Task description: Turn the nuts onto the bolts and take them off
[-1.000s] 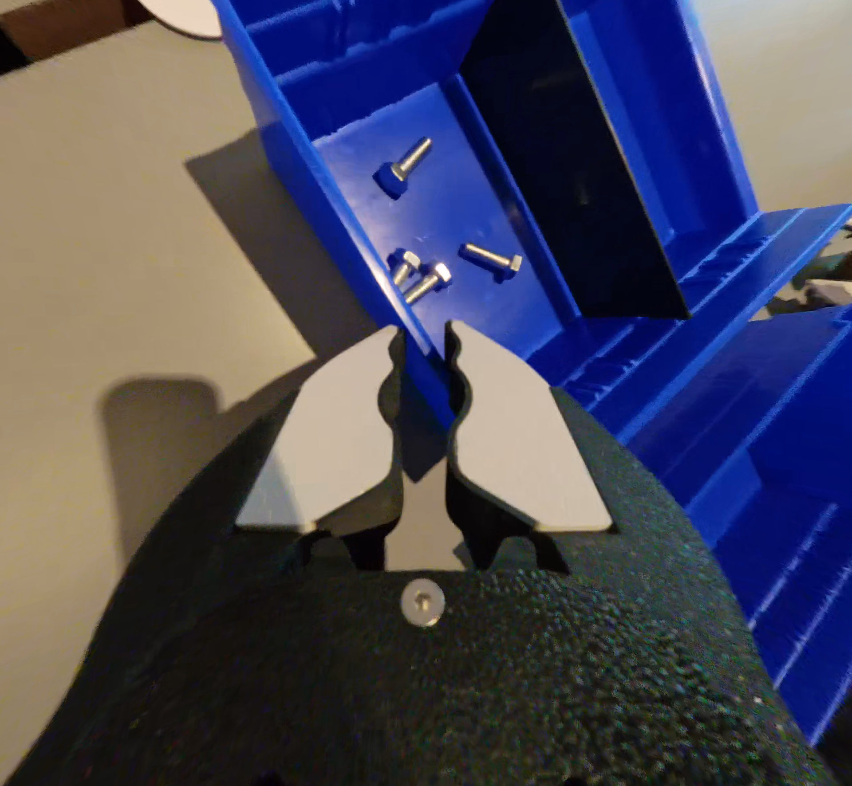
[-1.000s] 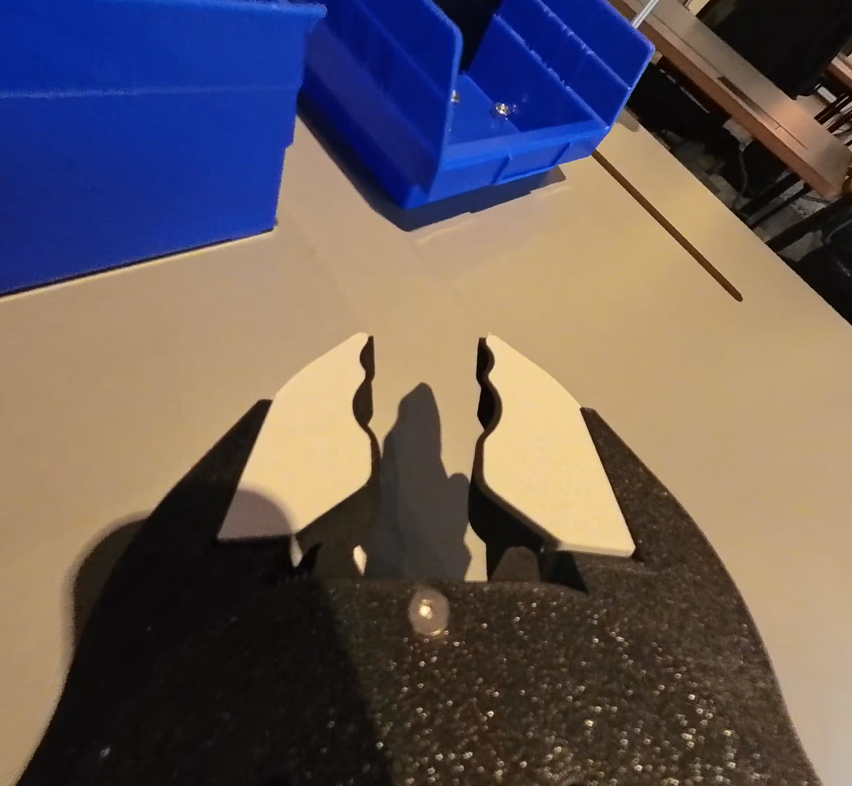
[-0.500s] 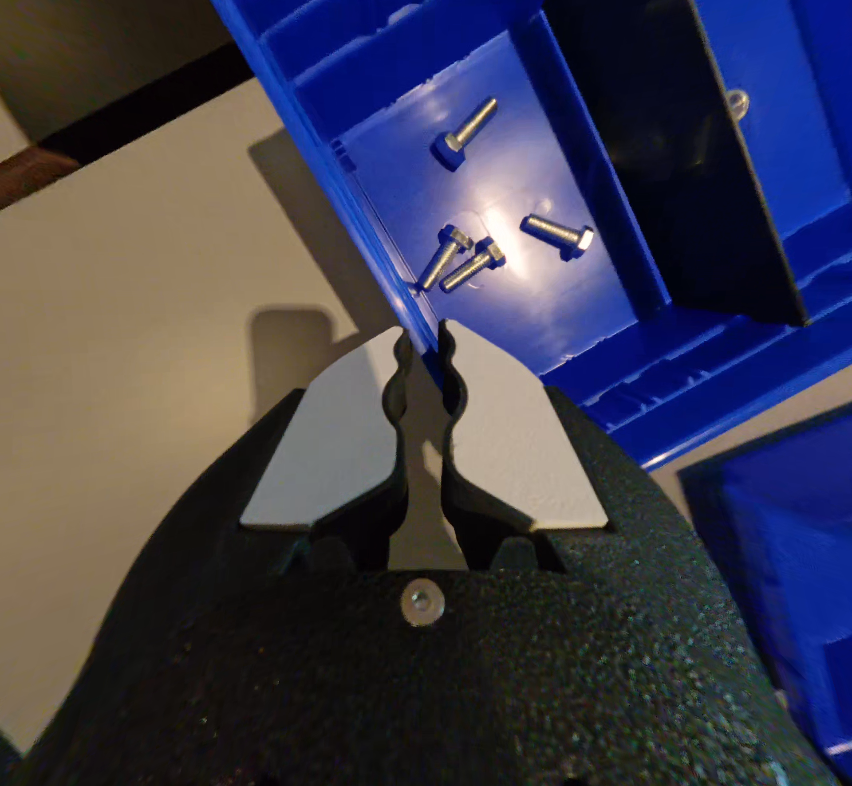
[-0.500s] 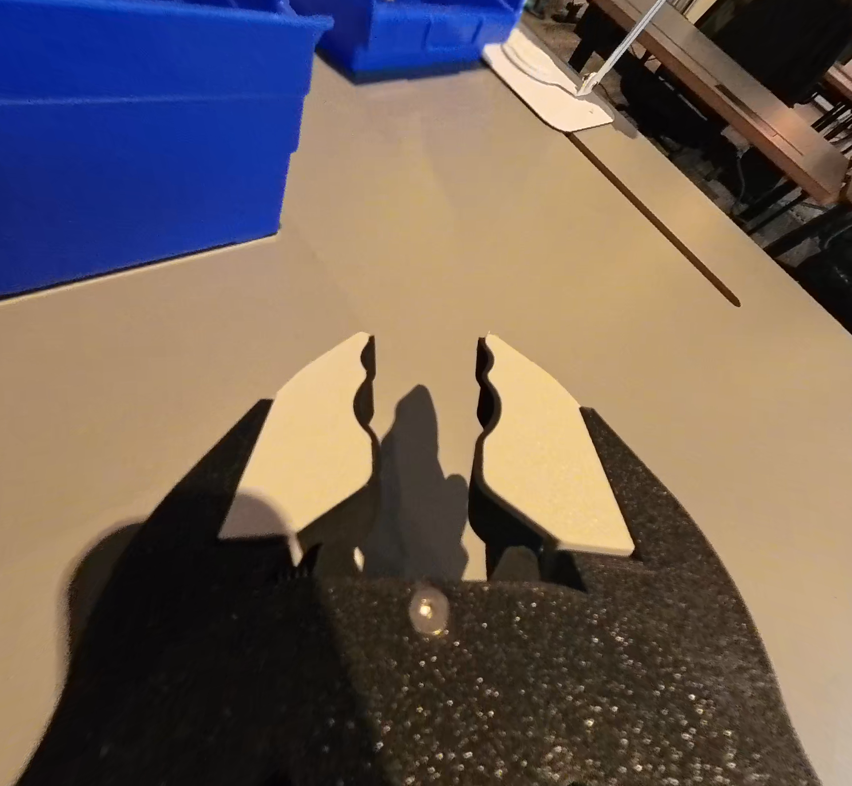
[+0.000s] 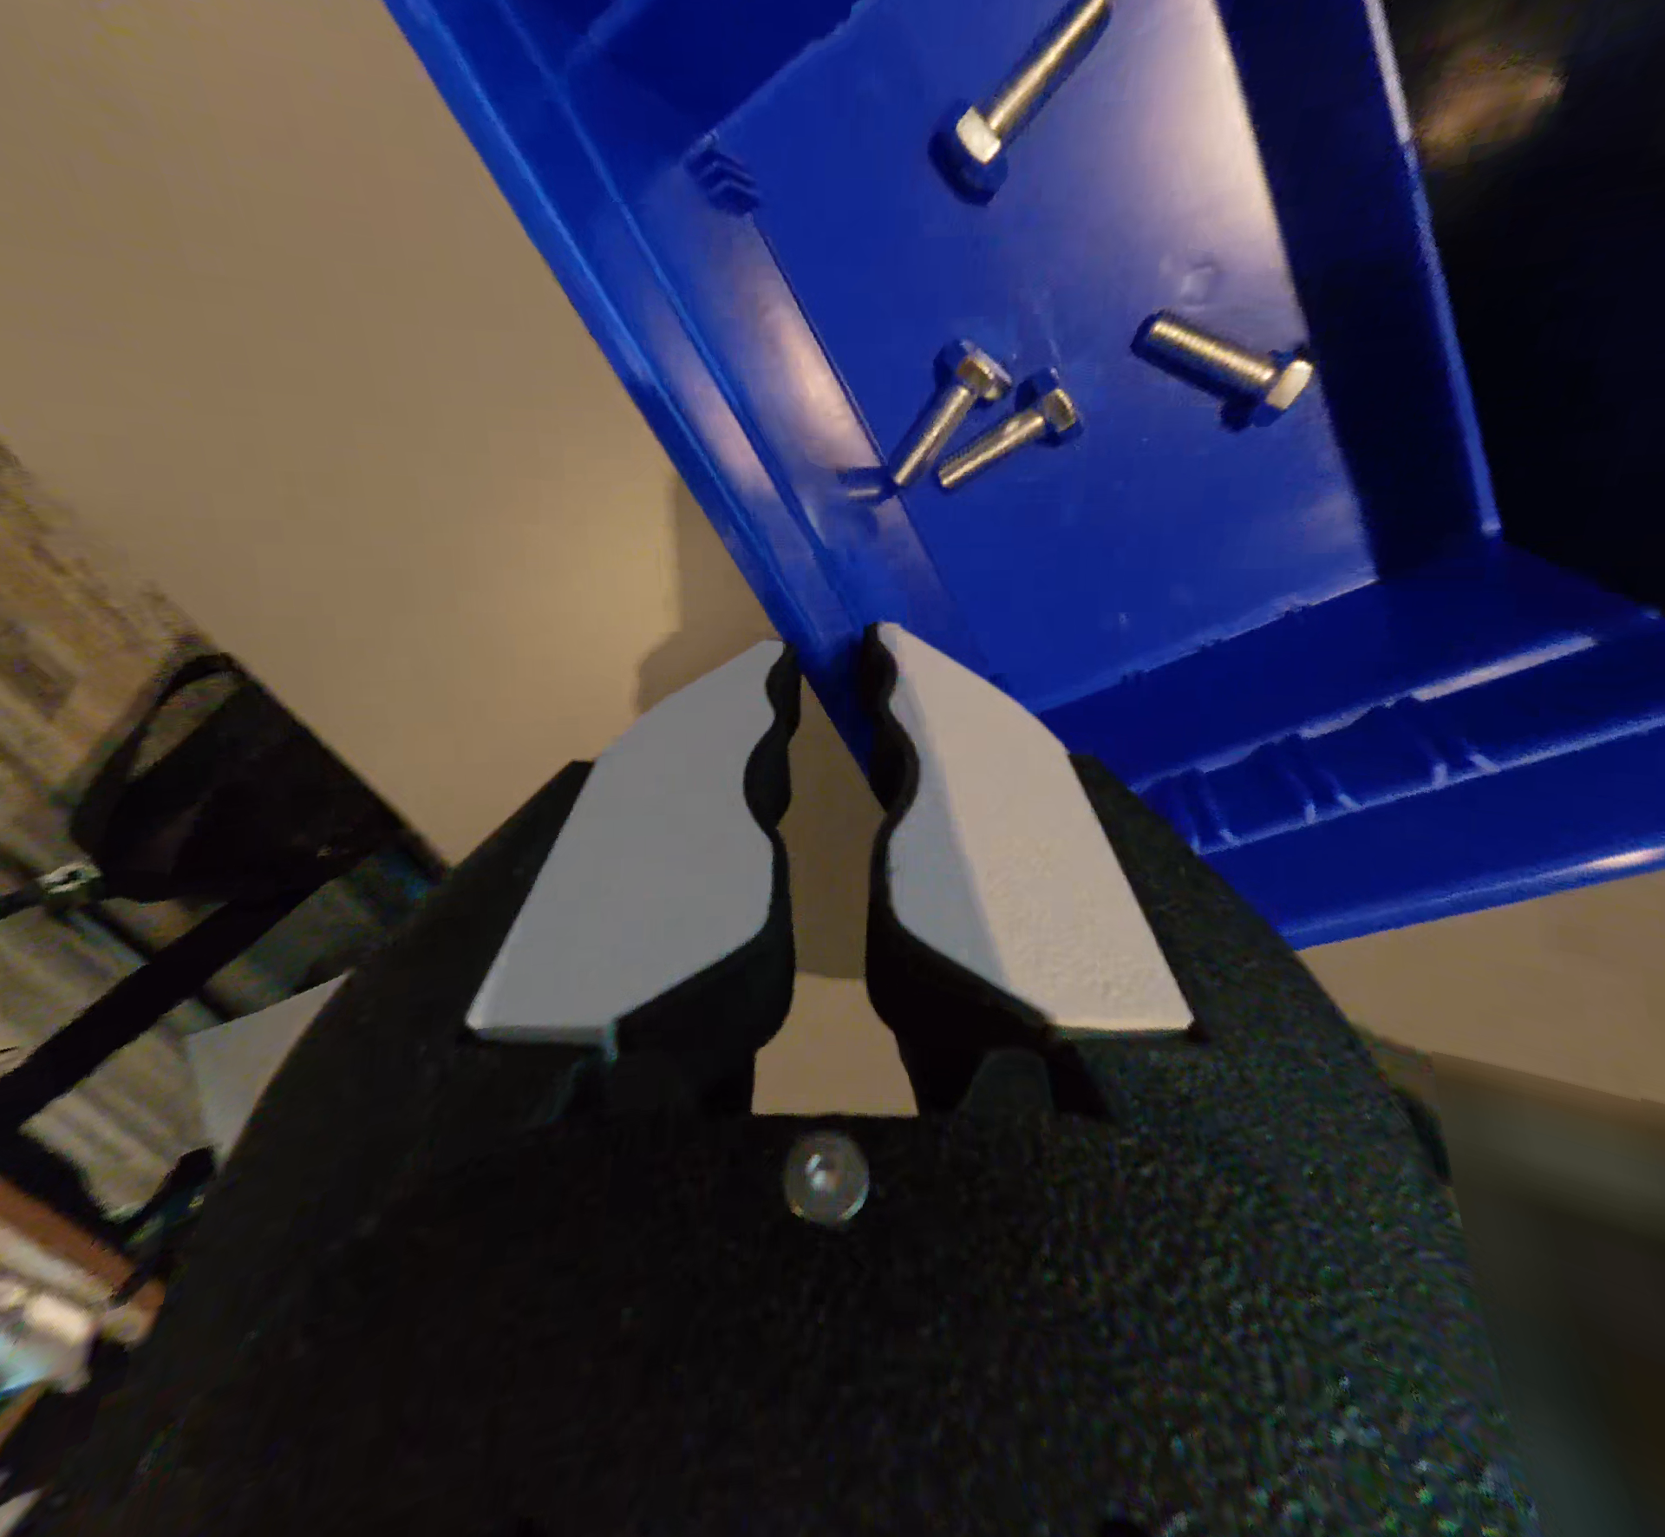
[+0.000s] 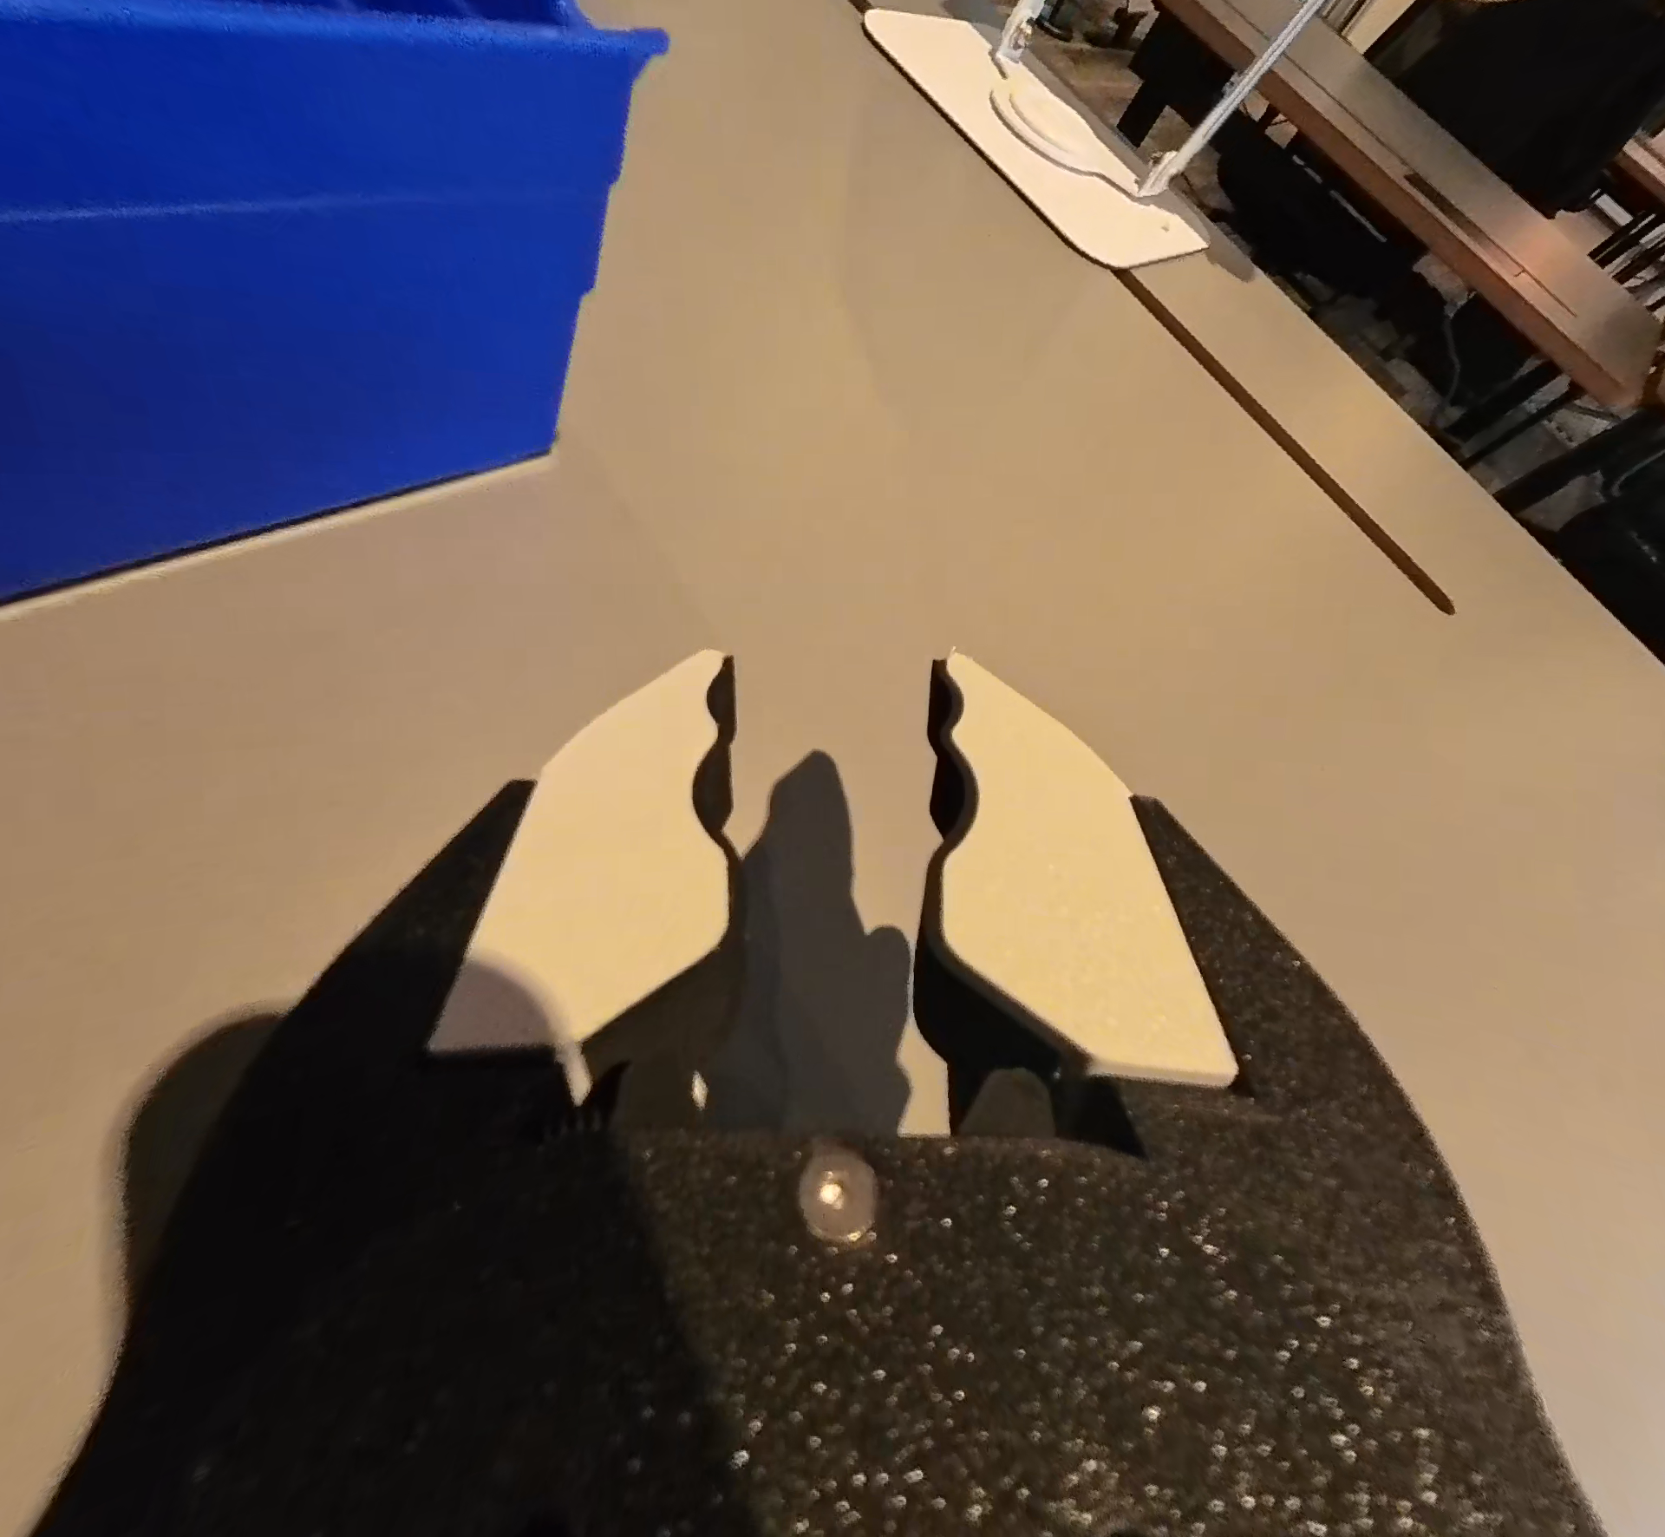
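Plainly, left hand-held gripper (image 5: 831,665) clamping blue bin (image 5: 577,169) wall

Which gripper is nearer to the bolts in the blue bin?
Left. The left gripper grips the bin wall beside the bolts. The right gripper is open over bare table; no bolts show there.

Your table (image 6: 901,376) is plain beige-grey with a dark seam line (image 6: 1288,430) on its right. A blue bin (image 6: 270,232) sits on it at your left; a white lamp base (image 6: 1036,142) rests at the far edge.
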